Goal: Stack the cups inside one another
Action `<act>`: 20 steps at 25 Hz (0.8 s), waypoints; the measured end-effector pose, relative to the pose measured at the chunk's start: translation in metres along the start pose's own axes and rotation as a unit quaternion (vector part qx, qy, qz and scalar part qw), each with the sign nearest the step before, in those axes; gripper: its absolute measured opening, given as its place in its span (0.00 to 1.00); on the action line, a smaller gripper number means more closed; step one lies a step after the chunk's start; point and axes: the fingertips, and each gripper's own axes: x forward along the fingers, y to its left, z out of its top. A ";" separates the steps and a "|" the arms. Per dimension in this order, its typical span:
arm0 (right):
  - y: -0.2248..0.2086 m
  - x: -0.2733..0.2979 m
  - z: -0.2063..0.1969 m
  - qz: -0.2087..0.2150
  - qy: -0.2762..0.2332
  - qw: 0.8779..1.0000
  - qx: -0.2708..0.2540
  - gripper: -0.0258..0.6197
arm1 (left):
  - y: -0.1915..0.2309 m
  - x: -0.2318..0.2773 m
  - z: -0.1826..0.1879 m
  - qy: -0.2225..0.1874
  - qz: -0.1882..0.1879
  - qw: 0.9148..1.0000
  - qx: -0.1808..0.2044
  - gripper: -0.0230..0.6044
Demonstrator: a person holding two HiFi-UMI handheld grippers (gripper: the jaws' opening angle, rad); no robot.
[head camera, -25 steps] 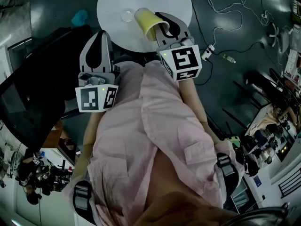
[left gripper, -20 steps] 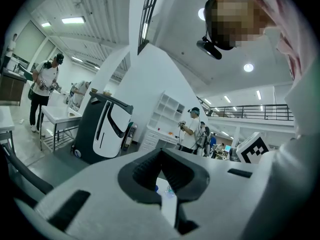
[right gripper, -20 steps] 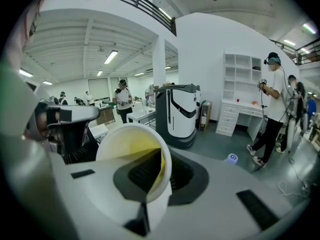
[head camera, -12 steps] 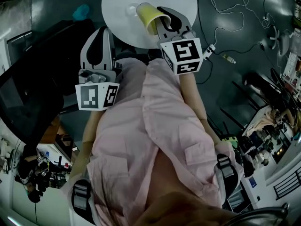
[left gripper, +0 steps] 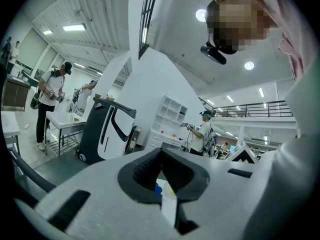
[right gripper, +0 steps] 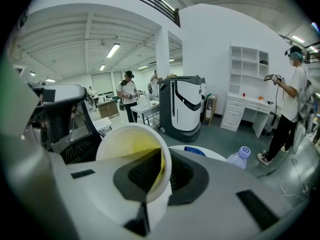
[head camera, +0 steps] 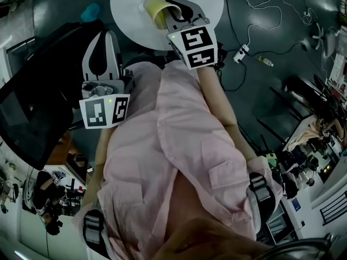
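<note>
Orientation is the matter here. The yellow paper cup with the pale rim [head camera: 154, 11] is not upright. In the head view it lies tilted above the white round table [head camera: 127, 23], with its bottom pointing away from us toward the far left part of the table and its mouth turned back toward the gripper that carries it. So the long axis of the cup runs almost along the line of that gripper, not down to the table.

The right gripper [right gripper: 161, 156] holds the cup by its wall at the rim. In the right gripper view we see one jaw inside the mouth and the other outside, closed narrow on the paper. We cannot tell if the bottom of the cup touches anything.

We see no second cup in any view; if one stands on the table, it may be hidden under the yellow one. To nest, we think the bottom must enter the other mouth first, so the axis has to come closer to upright.

The left gripper [left gripper: 161, 153] has its jaws together with nothing between them. It hangs off the left edge of the table, well apart from the cup. Beyond the cup lie a blue cloth [right gripper: 192, 150] and a clear plastic bottle [right gripper: 241, 156], both to the right.
</note>
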 end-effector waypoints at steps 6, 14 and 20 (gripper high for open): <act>-0.005 0.007 -0.011 0.012 0.008 1.000 0.019 0.11 | -0.006 0.003 0.000 0.004 -0.002 1.000 0.009 0.06; -0.012 0.019 -0.027 0.010 0.024 0.999 0.038 0.11 | -0.003 0.003 -0.001 0.012 -0.001 1.000 0.009 0.06; -0.013 0.035 -0.037 0.015 0.044 0.998 0.041 0.11 | -0.001 0.003 -0.002 0.017 0.000 1.000 0.014 0.06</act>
